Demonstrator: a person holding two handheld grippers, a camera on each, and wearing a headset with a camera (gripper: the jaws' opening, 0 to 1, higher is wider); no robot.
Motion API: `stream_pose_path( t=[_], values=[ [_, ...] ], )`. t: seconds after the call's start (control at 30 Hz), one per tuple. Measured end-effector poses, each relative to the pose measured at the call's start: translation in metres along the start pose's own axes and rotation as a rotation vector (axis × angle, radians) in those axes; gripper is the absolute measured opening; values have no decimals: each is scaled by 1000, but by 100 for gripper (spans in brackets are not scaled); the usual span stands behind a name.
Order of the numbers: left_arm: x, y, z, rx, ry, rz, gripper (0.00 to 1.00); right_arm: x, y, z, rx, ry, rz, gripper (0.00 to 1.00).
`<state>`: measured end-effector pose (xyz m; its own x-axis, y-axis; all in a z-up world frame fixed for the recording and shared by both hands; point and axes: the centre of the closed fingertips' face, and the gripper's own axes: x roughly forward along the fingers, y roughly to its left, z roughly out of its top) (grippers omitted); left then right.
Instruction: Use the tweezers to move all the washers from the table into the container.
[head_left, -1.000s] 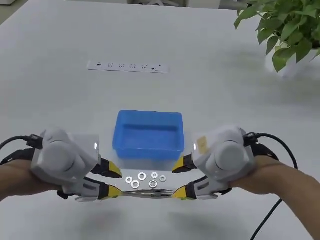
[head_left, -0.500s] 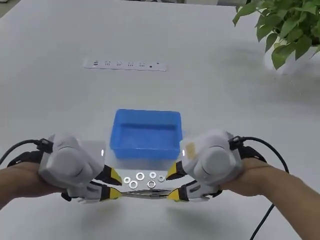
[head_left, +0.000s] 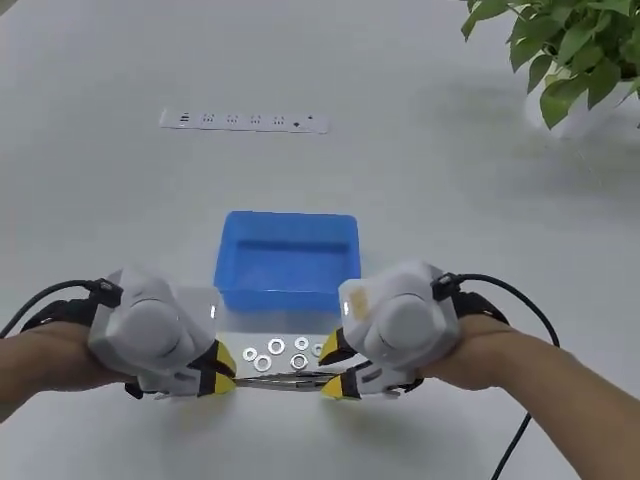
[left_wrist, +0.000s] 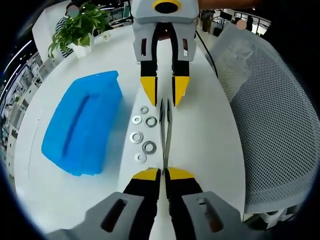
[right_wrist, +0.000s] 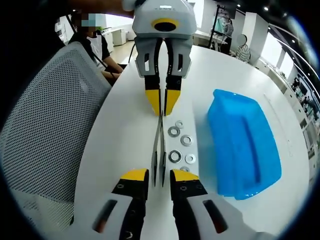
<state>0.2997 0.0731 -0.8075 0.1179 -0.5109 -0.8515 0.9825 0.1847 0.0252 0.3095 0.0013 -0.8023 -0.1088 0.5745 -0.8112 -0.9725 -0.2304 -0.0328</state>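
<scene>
Nearest me on the left, in front of the blue container (head_left: 280, 297), the left gripper (head_left: 224, 369) has its yellow-tipped jaws drawn all but together on one end of the tweezers (head_left: 278, 379), and from that gripper's own view it seems to be pinching them. The tweezers run straight across the front of the container, long axis side to side, so each end points into one gripper. Whether they rest on the table or are raised a hair off it I cannot tell. Their two arms look to part slightly toward the right-hand end, though that is hard to be sure of. Between the tweezers and the container's front wall lie the washers (head_left: 277, 347), six as far as I can count, in a loose cluster just beside the tweezers and near the container, none of them inside it. The container looks empty. On the right, the right gripper (head_left: 332, 368) has its jaws apart, one to each side of the other end of the tweezers with a gap showing, gripping nothing. I judge that this gripper is the one about to close, since the tweezers already lie along its line. The white table (head_left: 120, 220) is smooth and bare around the work. A power strip (head_left: 243, 121) lies well beyond the container, a potted plant (head_left: 575, 45) stands far off to its right, and a mesh chair (left_wrist: 270, 125) sits at the table's near edge.
</scene>
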Motion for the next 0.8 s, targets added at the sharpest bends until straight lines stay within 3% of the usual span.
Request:
stream_pose_path(
  t=[0.8],
  values=[
    [0,0,5,12,-23,-10,6,9,0,0,13,-3,-4,13]
  ],
)
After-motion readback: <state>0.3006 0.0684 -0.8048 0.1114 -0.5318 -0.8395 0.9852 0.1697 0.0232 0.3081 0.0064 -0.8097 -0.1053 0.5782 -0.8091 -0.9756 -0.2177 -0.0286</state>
